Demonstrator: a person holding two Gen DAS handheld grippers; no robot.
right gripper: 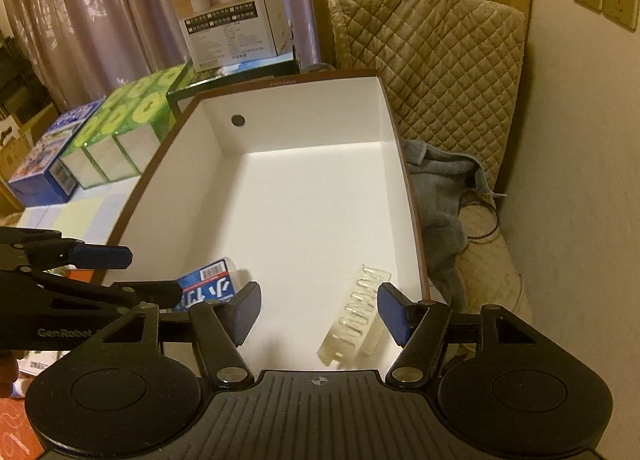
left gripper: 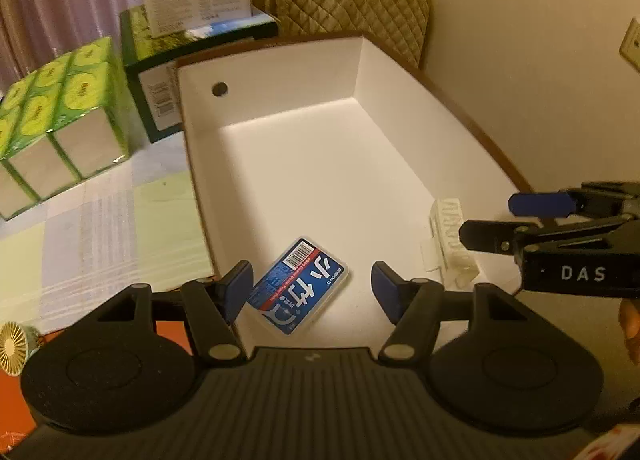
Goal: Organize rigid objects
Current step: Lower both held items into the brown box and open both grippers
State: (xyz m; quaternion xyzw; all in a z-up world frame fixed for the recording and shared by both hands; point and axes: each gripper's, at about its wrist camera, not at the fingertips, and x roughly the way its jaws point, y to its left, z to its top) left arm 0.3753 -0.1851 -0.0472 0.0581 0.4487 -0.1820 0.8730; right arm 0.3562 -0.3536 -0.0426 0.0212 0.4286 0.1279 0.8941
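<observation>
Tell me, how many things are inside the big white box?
2. A blue-labelled plastic case lies at the near left of the white box, and a clear ribbed plastic holder lies near the right wall. The near edge is hidden by the grippers.

blue case (right gripper: 212, 284) half hidden behind left gripper (right gripper: 152, 274).
</observation>
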